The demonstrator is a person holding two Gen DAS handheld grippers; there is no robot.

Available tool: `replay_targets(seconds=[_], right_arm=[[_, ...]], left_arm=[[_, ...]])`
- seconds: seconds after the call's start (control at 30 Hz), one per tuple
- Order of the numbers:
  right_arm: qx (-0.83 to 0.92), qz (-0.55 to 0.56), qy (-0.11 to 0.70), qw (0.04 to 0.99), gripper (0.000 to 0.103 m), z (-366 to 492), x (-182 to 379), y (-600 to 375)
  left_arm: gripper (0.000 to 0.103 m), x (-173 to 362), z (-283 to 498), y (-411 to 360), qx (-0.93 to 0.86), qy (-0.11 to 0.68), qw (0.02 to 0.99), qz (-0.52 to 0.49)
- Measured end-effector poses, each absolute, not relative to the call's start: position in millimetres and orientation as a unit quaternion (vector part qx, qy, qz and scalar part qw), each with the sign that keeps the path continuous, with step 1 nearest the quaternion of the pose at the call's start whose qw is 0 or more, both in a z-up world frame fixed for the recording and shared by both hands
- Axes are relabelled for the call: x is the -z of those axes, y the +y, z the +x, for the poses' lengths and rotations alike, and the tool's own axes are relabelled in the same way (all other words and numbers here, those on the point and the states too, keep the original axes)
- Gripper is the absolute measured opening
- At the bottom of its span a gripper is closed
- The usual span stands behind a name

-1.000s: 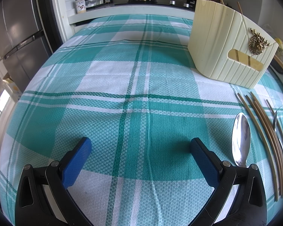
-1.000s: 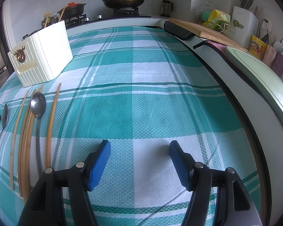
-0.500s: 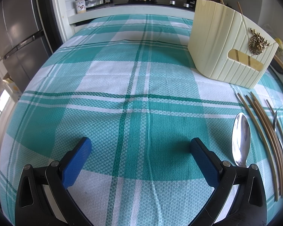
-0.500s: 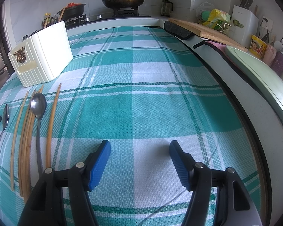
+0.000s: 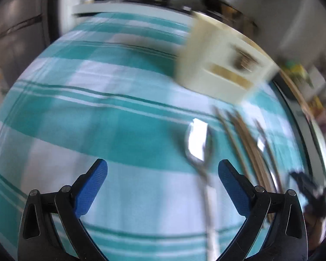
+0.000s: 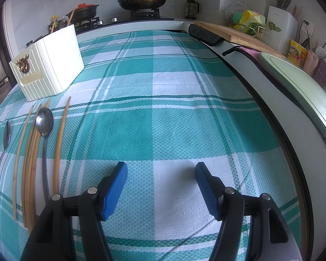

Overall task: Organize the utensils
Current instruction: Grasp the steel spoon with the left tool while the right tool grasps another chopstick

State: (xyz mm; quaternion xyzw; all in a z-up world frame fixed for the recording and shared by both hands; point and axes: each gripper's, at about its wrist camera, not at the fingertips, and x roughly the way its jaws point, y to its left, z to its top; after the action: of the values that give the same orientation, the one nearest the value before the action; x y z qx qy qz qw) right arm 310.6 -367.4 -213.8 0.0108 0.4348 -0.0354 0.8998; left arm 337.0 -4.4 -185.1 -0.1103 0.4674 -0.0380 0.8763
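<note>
While steel spoons (image 6: 44, 120) and bamboo chopsticks (image 6: 58, 148) lie outside ribbed cream holder (image 6: 47, 65), task barely begun; both my grippers (image 6: 160, 187) released, empty

No text can be read; the green logo on the white knife block (image 6: 280, 29) is too small.

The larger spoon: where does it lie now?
In the right wrist view the larger spoon lies at left on the checked cloth, between chopsticks, below the cream holder.

Home kitchen, gas stove (image 6: 144, 13), lidded pan (image 6: 142, 0), knife block (image 6: 280, 28), checked tablecloth (image 6: 173, 119)
</note>
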Motion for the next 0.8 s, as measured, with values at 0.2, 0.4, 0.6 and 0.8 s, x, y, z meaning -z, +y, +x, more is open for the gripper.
replay_targets(seconds=[0.2, 0.4, 0.6, 0.8], right_arm=[[-0.003, 0.024, 0.422, 0.906, 0.066, 307, 202, -361], [-0.133, -0.002, 0.456, 0.880, 0.063, 329, 190, -311], [-0.178, -0.050, 0.485, 0.855, 0.035, 350, 205, -271], [-0.139, -0.094, 0.502, 0.849, 0.011, 345, 204, -274]], left_arm=[[0.101, 208, 330, -74, -0.004, 0.470, 0.881, 0.047], [0.103, 210, 327, -69, -0.018, 0.465, 0.883, 0.066], [0.103, 212, 329, -39, -0.007, 0.482, 0.875, 0.054], [0.103, 213, 330, -6, 0.012, 0.497, 0.865, 0.071]])
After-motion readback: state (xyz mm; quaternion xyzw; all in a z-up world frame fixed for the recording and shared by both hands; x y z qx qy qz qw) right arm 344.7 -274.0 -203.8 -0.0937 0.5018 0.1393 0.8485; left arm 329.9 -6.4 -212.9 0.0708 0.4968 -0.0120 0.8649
